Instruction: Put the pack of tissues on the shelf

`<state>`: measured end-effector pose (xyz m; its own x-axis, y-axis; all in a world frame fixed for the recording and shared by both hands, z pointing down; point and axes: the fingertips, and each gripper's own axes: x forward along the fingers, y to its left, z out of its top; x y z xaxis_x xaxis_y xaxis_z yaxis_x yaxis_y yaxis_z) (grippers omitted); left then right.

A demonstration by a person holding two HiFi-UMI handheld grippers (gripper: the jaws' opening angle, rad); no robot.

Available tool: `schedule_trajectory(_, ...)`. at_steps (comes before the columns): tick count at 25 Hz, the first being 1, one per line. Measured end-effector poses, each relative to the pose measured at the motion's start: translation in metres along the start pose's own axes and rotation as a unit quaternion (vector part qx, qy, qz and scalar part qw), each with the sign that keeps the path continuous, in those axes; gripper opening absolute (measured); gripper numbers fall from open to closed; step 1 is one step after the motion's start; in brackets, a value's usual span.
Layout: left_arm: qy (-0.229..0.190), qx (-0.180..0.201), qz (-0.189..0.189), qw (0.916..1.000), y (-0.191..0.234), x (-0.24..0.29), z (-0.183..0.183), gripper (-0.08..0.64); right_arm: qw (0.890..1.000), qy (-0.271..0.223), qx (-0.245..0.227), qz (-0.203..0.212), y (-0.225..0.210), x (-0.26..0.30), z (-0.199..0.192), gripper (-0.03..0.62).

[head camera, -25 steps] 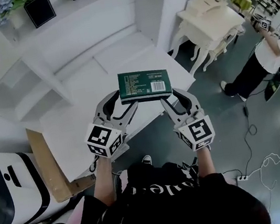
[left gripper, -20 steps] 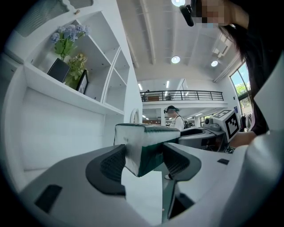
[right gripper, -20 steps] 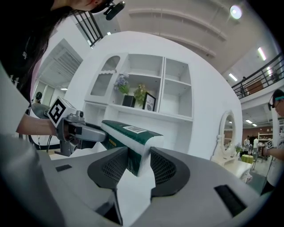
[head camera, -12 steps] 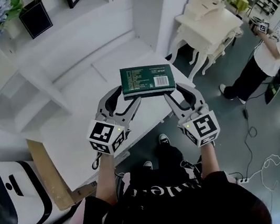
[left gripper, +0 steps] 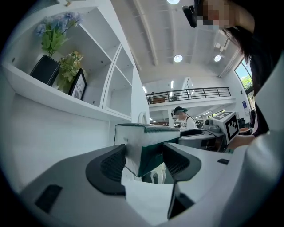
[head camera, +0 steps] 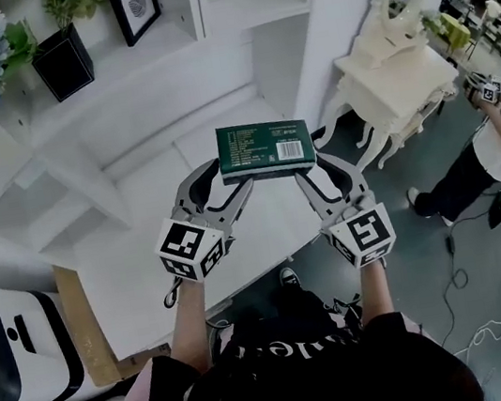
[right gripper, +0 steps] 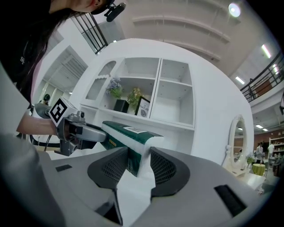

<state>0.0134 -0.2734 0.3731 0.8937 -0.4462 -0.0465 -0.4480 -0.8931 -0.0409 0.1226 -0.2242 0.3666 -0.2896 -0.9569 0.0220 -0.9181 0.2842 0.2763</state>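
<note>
**A:** Head view first: where is the flat dark-green plastic-wrapped pack of tissues [head camera: 264, 149]?

**B:** It is in the air, level, above the far edge of the white tabletop [head camera: 136, 252] and short of the white shelf unit [head camera: 195, 37]. The left gripper [head camera: 226, 182] pinches its left end. The right gripper [head camera: 310, 170] pinches its right end. Both gripper views show the jaws closed on the soft wrapper.

**A:** So how should it be carried in well?

**B:** I'd move both hands together at the same height, so the pack neither sags nor twists. I'd aim for a bare stretch of shelf, away from the black square planter [head camera: 62, 53] and the framed picture [head camera: 134, 5]. The soft ends may slip, so I'd let go only once its underside rests flat.
</note>
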Motion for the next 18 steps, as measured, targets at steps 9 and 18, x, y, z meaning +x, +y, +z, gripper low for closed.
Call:
schedule_trajectory(9, -0.031, 0.030, 0.051, 0.9977, 0.034, 0.084, 0.048, 0.275, 0.998, -0.046, -0.012, 0.038, -0.096, 0.052, 0.027, 0.183)
schedule_trajectory(18, -0.056, 0.071, 0.085, 0.9922, 0.059, 0.145, 0.105, 0.274, 0.991, -0.111, -0.044, 0.065, -0.166, 0.090, 0.070, 0.183)
